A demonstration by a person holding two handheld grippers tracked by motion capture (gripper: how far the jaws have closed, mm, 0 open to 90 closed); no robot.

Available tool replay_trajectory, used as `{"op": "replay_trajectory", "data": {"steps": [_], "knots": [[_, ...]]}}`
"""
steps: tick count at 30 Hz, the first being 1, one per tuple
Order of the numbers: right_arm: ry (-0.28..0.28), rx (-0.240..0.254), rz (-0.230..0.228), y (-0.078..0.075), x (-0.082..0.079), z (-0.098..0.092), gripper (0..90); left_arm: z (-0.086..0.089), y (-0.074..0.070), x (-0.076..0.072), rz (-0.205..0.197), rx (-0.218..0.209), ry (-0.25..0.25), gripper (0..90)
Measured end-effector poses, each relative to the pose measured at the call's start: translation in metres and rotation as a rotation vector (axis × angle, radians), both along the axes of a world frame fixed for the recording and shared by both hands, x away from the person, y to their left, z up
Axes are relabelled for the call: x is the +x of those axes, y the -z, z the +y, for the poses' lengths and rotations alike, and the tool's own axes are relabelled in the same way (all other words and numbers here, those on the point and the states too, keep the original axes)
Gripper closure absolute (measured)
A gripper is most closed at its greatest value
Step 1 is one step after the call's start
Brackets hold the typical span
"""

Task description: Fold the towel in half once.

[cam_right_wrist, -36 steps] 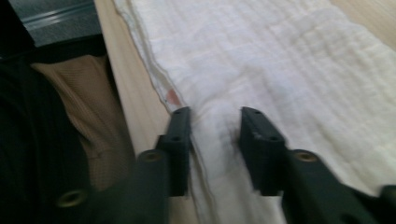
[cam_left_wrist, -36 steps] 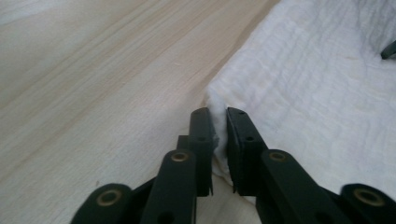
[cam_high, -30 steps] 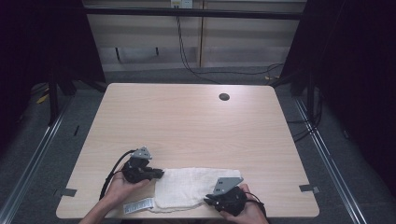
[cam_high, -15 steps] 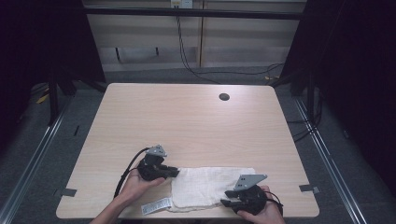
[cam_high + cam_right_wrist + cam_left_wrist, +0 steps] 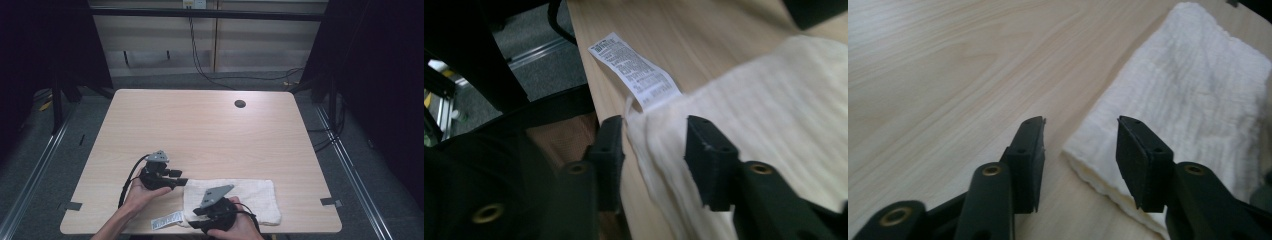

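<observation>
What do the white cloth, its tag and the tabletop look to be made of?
Cloth: soft woven cotton-like fabric, matte, with fine ribbed texture and a stitched hem.
Tag: thin printed label, likely synthetic fabric or paper; smooth, with small black text.
Tabletop: light wood-grain surface, probably laminate; smooth, with faint sheen.

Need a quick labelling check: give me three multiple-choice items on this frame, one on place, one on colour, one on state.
1. Where does the towel lie on the table?
A. near edge
B. far edge by the hole
C. hanging off the left side

2. What colour is the towel?
A. blue
B. white
C. red

3. How do the left tongs stand?
A. clamped on the towel
C. clamped on the label
B. jaws apart, towel corner between them, not pressed

Key: 1 A, the high view shows it at the person's side. 2 B, white in every view. 3 B, the left gripper view shows gaps beside both pads.
</observation>
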State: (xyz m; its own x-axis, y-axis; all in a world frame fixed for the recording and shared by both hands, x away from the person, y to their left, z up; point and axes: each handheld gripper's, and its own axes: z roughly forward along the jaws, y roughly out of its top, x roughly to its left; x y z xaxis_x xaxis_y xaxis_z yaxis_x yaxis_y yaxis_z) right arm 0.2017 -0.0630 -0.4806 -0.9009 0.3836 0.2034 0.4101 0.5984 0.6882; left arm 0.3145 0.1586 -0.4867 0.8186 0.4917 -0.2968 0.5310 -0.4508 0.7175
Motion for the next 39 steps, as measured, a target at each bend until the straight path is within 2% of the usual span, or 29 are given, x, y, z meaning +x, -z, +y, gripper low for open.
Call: {"op": "replay_trajectory", "data": {"steps": [2, 4, 5, 8, 10, 12, 15, 17, 20, 26, 29, 30, 34, 36, 37, 39], "knots": [[-0.016, -0.007, -0.002, 0.004, 0.003, 0.009, 66.5, 0.002, 0.001, 0.000, -0.002, 0.005, -0.010, 52.3], [-0.007, -0.019, 0.001, 0.007, 0.004, 0.016, 62.5, 0.004, 0.001, 0.001, -0.002, 0.014, -0.010, 51.2], [-0.017, -0.026, -0.014, 0.009, 0.004, 0.018, 59.9, 0.004, 0.001, 0.001, 0.000, 0.012, -0.014, 51.0], [-0.028, -0.038, -0.045, 0.014, 0.000, 0.022, 59.4, 0.003, 0.002, 0.001, 0.000, 0.017, -0.016, 50.8], [-0.029, -0.048, -0.083, 0.014, -0.003, 0.022, 62.5, 0.001, 0.004, 0.001, 0.003, 0.021, -0.010, 50.8], [-0.038, -0.058, -0.123, 0.015, -0.005, 0.022, 65.9, -0.002, 0.004, 0.001, -0.013, 0.006, 0.003, 51.0], [-0.036, -0.068, -0.147, 0.015, -0.007, 0.023, 67.5, -0.005, 0.007, 0.002, -0.006, 0.013, 0.023, 51.1], [-0.027, -0.074, -0.162, 0.015, -0.008, 0.022, 73.9, -0.006, 0.009, 0.001, 0.001, 0.024, 0.031, 51.6], [-0.012, -0.071, -0.141, 0.015, -0.003, 0.021, 81.6, -0.008, 0.010, 0.001, -0.004, 0.028, 0.039, 53.8], [0.006, -0.089, -0.122, 0.013, -0.002, 0.024, 83.5, -0.014, 0.014, 0.000, 0.009, 0.055, 0.088, 62.9], [0.012, -0.084, -0.100, 0.013, 0.000, 0.024, 83.9, -0.017, 0.014, -0.002, -0.009, 0.068, 0.103, 65.9], [0.007, -0.085, -0.104, 0.013, 0.001, 0.024, 84.5, -0.017, 0.014, -0.003, -0.016, 0.076, 0.112, 70.4], [0.005, -0.067, -0.111, 0.014, 0.001, 0.024, 84.9, -0.019, 0.016, -0.004, -0.002, 0.057, 0.116, 84.5], [0.010, -0.055, -0.093, 0.014, 0.003, 0.025, 85.0, -0.018, 0.016, -0.004, 0.017, 0.045, 0.111, 85.8], [0.011, -0.047, -0.089, 0.013, 0.004, 0.025, 85.0, -0.017, 0.015, -0.003, 0.014, 0.036, 0.102, 86.2], [0.022, -0.039, -0.080, 0.010, 0.005, 0.024, 85.1, -0.013, 0.013, 0.000, 0.035, 0.001, 0.095, 86.5]]}}
